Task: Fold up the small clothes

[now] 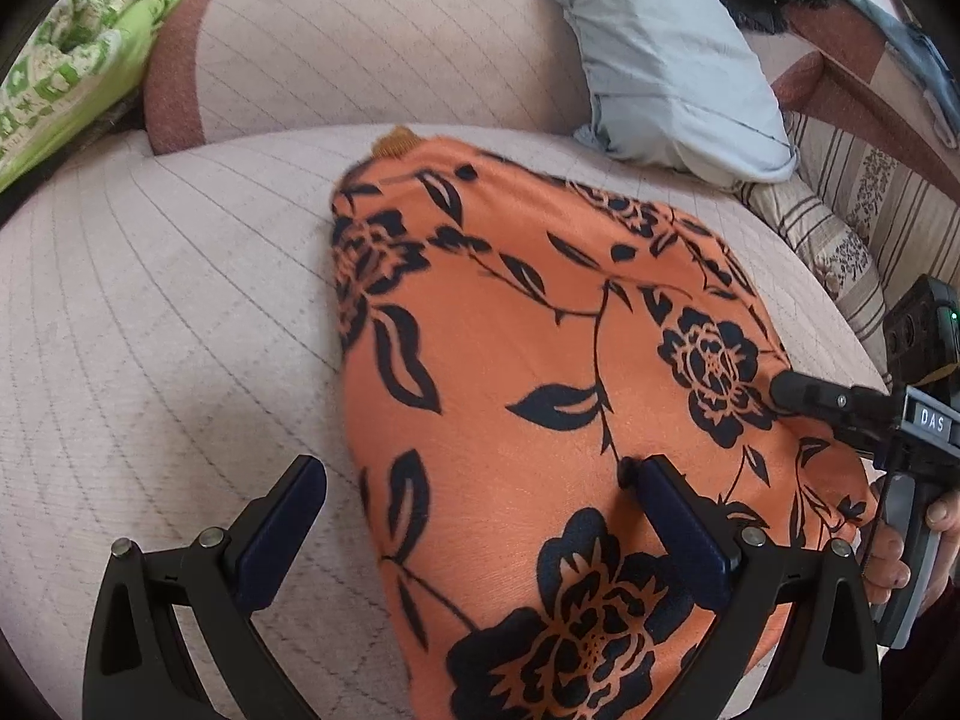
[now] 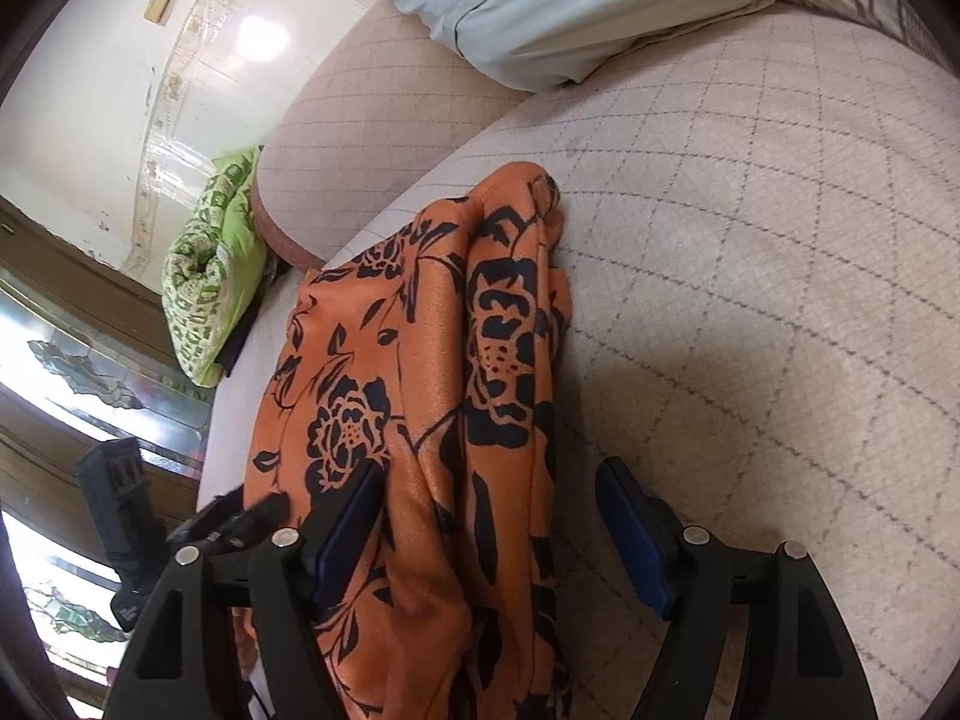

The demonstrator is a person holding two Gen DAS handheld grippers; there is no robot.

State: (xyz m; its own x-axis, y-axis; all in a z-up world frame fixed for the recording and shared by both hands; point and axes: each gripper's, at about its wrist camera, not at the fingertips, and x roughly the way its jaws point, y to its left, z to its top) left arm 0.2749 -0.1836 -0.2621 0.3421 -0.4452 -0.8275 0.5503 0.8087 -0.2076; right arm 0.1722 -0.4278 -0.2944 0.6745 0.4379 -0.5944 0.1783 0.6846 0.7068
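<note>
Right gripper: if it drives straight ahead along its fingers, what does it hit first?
Most likely the orange black-flowered garment: its bunched fold already lies between the open right gripper fingers and runs forward. Beyond that comes the beige quilted sofa seat, then the pale blue pillow. Depth is uncertain.

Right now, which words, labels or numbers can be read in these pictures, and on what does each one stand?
"DAS": white letters on a small label on the body of the right tongs, seen from the left wrist view.
The orange floral garment shows no tag or print with letters.
Nothing readable appears in the right wrist view.
</note>
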